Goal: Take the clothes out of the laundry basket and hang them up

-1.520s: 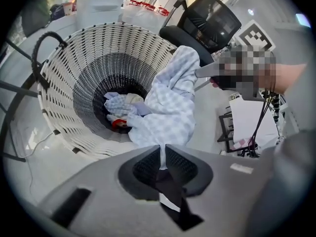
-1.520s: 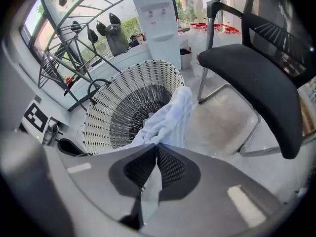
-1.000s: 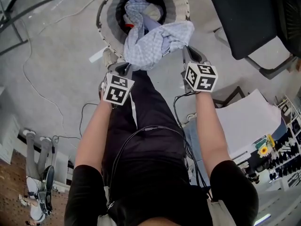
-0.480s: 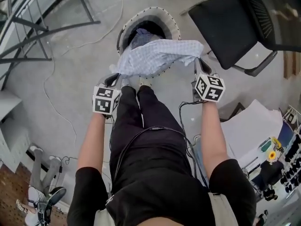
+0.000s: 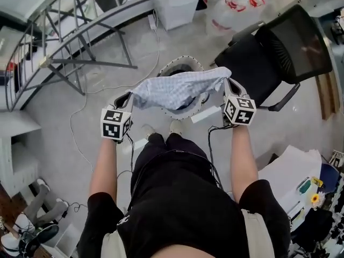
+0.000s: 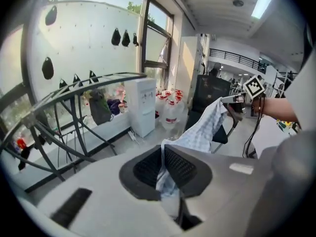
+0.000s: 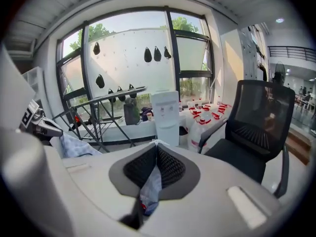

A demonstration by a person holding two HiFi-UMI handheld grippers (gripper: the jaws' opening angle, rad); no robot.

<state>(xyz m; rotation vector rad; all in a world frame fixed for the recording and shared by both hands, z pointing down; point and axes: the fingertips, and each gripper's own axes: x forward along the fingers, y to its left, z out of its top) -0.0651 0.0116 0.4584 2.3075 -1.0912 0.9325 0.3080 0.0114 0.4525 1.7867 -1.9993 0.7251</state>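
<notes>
Closest to the head camera, the person's 2 bare forearms reach forward, each hand carrying tongs with a marker cube on top. The left tongs are clenched on 1 end of a light blue checked cloth. In the left gripper view the fabric is pinched between the dark ribbed pads and runs off up and to the right. The right tongs are clenched on the other end, and the right gripper view shows a fold of the same fabric squeezed between their pads.

The 2 tongs are well apart, and the cloth is stretched between them, sagging a little in the middle. It hangs in the air over the mouth of the round laundry basket, which stands on the grey floor. The person's 2 shoes are planted just on the near side of the basket.

Beyond the basket, to the right, stands a black office chair with a mesh back. To the left is a dark metal drying rack on splayed legs. Farther off, by the big window, a white water dispenser stands against the wall. A cluster of large water bottles with red markings sits on the floor just beside it.
</notes>
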